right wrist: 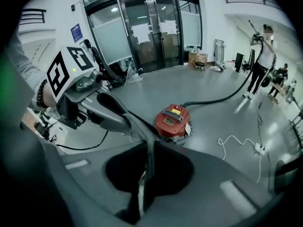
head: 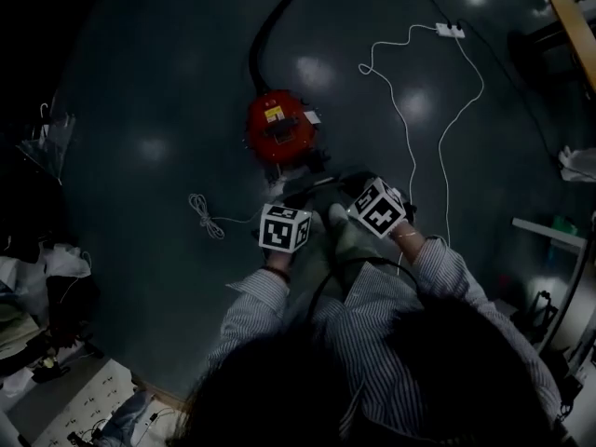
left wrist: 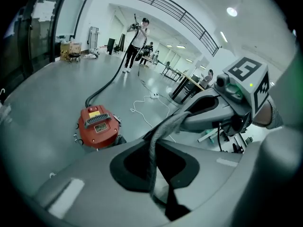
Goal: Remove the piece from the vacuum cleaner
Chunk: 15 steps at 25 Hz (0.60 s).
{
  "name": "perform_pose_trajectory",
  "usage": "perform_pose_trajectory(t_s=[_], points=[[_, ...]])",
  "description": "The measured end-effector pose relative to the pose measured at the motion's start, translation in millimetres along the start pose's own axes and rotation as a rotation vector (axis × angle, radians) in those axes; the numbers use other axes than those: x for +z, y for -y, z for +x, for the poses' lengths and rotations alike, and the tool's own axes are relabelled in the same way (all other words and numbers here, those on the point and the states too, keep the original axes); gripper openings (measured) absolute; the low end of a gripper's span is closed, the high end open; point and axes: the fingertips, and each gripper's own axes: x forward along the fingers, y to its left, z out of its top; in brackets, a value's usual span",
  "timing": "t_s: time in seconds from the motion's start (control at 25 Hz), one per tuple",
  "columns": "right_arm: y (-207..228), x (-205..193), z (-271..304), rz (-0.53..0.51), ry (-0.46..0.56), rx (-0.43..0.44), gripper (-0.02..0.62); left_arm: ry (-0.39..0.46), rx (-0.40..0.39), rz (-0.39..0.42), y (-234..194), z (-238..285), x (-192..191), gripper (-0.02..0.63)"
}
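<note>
L tongs (left wrist: 154,148) & R tongs (right wrist: 147,151) clamped on grey strip (left wrist: 168,123) — red vac (head: 279,127) on glossy dark floor (head: 168,82)

White power strip (head: 450,30), white cord (head: 408,147), glass doors (right wrist: 147,27)

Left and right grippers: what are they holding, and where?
Both are shut on one grey fabric strip: left gripper at one end, right gripper at the other.
</note>
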Motion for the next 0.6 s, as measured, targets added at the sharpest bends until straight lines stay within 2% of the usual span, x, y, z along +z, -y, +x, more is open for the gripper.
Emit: perform_pose_trajectory(t_s=[0.28,0.6], points=[[-8.4,28.0,-55.4,0.141,0.129,-0.014,0.015,0.075,0.002,0.010,26.7,-46.4,37.1,0.026],[-12.2,49.6,-97.0,0.120,0.222,-0.047,0.015,0.157,-0.014,-0.012,50.6,-76.3,59.2,0.026]])
